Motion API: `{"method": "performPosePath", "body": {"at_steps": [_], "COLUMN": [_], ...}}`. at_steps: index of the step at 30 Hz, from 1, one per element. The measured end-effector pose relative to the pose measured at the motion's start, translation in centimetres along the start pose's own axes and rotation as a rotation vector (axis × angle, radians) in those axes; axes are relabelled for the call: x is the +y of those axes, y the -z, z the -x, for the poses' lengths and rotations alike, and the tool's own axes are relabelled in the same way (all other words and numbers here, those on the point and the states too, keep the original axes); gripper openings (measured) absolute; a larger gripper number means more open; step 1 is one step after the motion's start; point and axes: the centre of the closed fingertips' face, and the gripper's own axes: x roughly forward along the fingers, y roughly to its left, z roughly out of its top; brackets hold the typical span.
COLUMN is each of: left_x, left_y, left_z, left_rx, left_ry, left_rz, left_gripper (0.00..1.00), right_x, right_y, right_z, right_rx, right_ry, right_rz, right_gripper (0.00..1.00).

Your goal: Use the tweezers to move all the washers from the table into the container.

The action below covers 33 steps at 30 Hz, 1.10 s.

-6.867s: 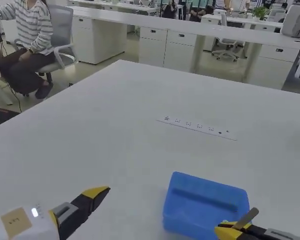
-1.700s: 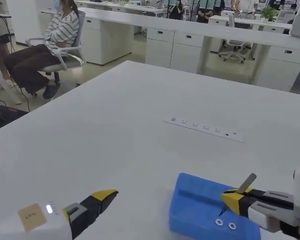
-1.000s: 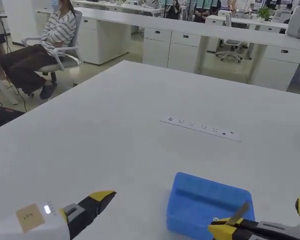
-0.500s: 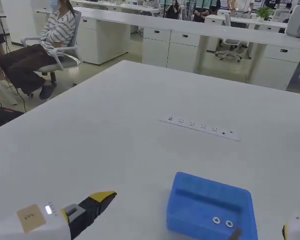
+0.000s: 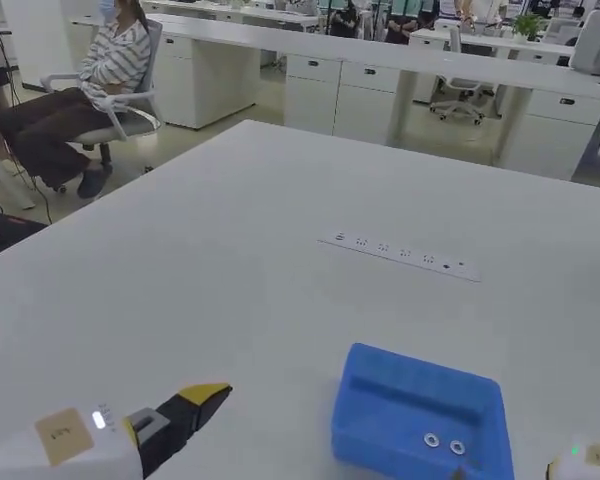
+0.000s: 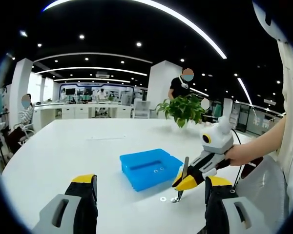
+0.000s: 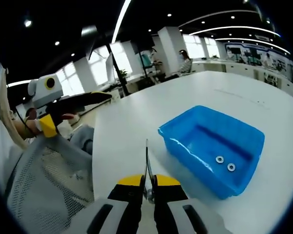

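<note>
Head view first: the left tongs (image 5: 208, 393) poke in at the bottom left over the white bench (image 5: 230, 260). The blue plastic rectangular container (image 5: 420, 395) sits off to their right with two small silver washers (image 5: 432, 440) lying in it.

Left gripper view: the left tongs are spread wide with nothing between them. The right tongs (image 6: 188, 181) come in from the right in a person's hand (image 6: 239, 153), clamped on the thin grey metal tweezers (image 6: 184, 168). Those stand nearly upright, tips down at the bench on the near side of the container. A loose silver washer (image 6: 163, 199) lies flat just beside the tips, on this view's left. There might be another right at the tips, too small to tell. The right tongs are way nearer to it than the left.

Right gripper view: the jaws are closed on the tweezers, which run straight ahead, with the container close by, ahead and right. My guess is a small sideways nudge, a pinch, then a short carry.
</note>
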Motion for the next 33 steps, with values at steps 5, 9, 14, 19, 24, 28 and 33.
{"method": "performPosePath", "body": {"at_steps": [5, 9, 14, 19, 24, 28, 33], "left_x": [-0.1, -0.1, -0.1, -0.2, -0.2, -0.2, -0.1], "left_y": [0.0, 0.0, 0.0, -0.1, -0.1, 0.0, -0.1], "left_z": [0.0, 0.0, 0.0, 0.1, 0.1, 0.1, 0.2], "left_rx": [0.001, 0.002, -0.001, -0.008, -0.007, -0.006, -0.014], "left_ry": [0.002, 0.004, 0.004, 0.007, 0.006, 0.006, 0.004], "left_rz": [-0.001, -0.003, -0.004, 0.001, 0.001, 0.001, 0.003], "left_gripper": [0.93, 0.93, 0.93, 0.93, 0.93, 0.93, 0.93], "right_x": [0.4, 0.9, 1.5, 1.1, 0.8, -0.4, -1.3], "right_y": [0.2, 0.5, 0.8, 0.5, -1.8, -3.3, -5.3], "right_z": [-0.1, -0.1, -0.3, 0.0, 1.3, 2.7, 3.7], "right_rx": [0.026, 0.063, 0.079, 0.063, -0.053, -0.084, -0.124], "right_ry": [0.024, 0.026, 0.038, 0.015, -0.02, 0.009, 0.013], "right_rz": [0.119, 0.301, 0.368, 0.165, -0.025, -0.054, -0.071], "right_gripper": [0.04, 0.03, 0.03, 0.03, 0.03, 0.03, 0.03]}}
